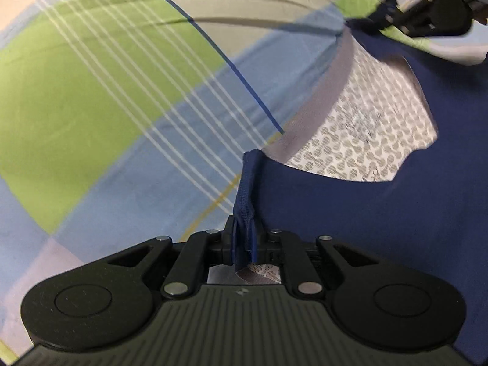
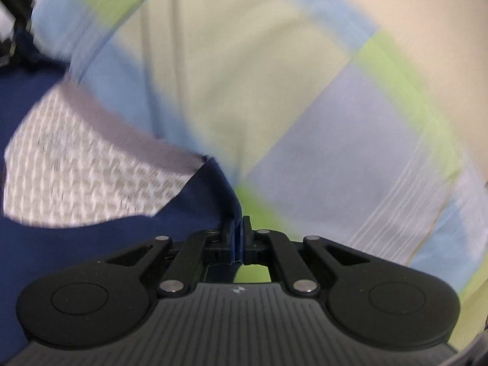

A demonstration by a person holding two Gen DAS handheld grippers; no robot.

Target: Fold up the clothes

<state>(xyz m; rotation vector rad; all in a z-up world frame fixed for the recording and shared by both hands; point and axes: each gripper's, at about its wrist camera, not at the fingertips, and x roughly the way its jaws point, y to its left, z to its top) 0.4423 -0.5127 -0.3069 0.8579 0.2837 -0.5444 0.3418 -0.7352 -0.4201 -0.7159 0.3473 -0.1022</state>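
A navy blue garment [image 1: 350, 213] with a white and grey patterned inner panel [image 1: 366, 134] hangs stretched between my two grippers. My left gripper [image 1: 244, 238] is shut on a bunched navy hem edge. In the left wrist view the right gripper [image 1: 393, 15] shows at the top right, holding the garment's far corner. In the right wrist view my right gripper [image 2: 236, 241] is shut on the navy garment [image 2: 91, 244], whose patterned panel [image 2: 85, 167] lies to the left. This view is blurred. The left gripper shows dimly at its top left corner [image 2: 15, 15].
A plaid bedsheet in green, blue, cream and lilac blocks [image 1: 106, 97] lies under everything and fills the right wrist view too [image 2: 305, 106]. A thin blue line [image 1: 231, 64] crosses the sheet.
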